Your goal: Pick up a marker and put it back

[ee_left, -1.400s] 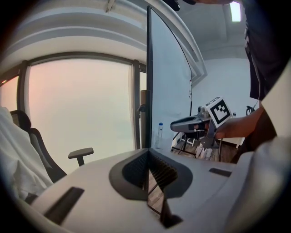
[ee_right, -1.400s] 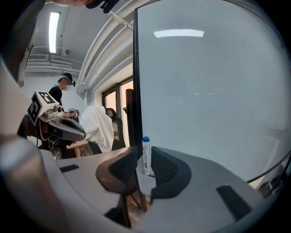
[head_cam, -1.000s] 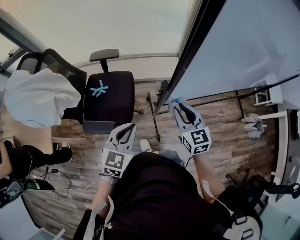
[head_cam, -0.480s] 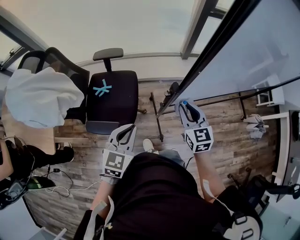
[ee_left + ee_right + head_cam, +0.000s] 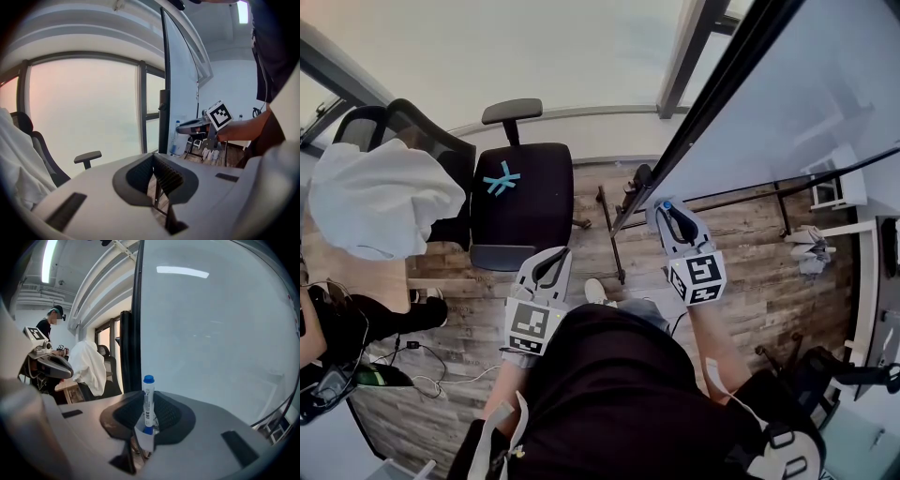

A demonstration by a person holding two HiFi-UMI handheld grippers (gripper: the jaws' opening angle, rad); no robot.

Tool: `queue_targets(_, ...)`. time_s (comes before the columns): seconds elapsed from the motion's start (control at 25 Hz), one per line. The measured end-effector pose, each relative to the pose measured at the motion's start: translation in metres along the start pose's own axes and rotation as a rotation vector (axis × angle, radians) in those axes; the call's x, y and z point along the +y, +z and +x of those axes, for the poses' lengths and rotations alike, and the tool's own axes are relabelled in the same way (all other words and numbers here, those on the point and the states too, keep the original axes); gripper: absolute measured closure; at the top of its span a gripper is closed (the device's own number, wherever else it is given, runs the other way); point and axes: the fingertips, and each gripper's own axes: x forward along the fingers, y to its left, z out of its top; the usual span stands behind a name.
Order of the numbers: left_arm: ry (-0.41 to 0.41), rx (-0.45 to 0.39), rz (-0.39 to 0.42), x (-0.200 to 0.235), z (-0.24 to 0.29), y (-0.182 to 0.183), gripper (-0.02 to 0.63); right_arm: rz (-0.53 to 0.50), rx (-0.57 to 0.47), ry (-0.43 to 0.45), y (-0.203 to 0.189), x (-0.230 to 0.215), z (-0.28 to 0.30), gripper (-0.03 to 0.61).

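Quick count of what I've got here: two grippers, one marker, one whiteboard, two office chairs.

My right gripper (image 5: 668, 214) has its jaws clamped on the marker (image 5: 148, 401). It stands upright between them, blue cap on top, white barrel below. My left gripper (image 5: 554, 256) has nothing in it. In the left gripper view its jaws are pressed together, ribbed pads touching, with only floor showing behind them. It hangs lower down and well apart from the right one.

The whiteboard (image 5: 806, 103) fills the right side of the head view, and my right gripper sits just beside its dark bottom edge. I can't tell if the marker touches it.

Chairs: one black office chair (image 5: 520, 202) with a teal mark on the seat. A second chair (image 5: 408, 127) is behind it, with one white cloth (image 5: 384, 192) draped over it. Both stand on the wooden floor (image 5: 750, 244).

Stuff I can't see properly:
- The marker's lower end is buried between the jaws.
- The print on its barrel is too small to read.
- From the head view only its blue cap peeks out.
- The whiteboard runs off the frame at the top and right.
- The second chair is mostly covered by the cloth.
- There's a small pale clump (image 5: 811, 248) on the floor by the board's far end that I can't identify.
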Motion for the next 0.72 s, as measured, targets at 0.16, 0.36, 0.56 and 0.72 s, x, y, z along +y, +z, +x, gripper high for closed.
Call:
queue_targets(0.16,0.000,-0.011,0.002,-0.002,0.003,0.006,0.604,0.001,-0.012,0.008,0.007,-0.002,-0.003,0.502)
queue_targets(0.36,-0.004,-0.021,0.004,-0.010,0.007,0.012,0.604,0.002,-0.033,0.016,0.016,-0.007,-0.012,0.502)
queue_targets(0.56,-0.010,-0.027,0.006,-0.019,0.013,0.017,0.604,0.007,-0.055,0.021,0.028,-0.012,-0.023,0.502)
queue_targets(0.72,-0.017,-0.039,0.011,-0.029,0.017,0.025,0.604,0.008,-0.085,0.024,0.042,-0.016,-0.038,0.502)
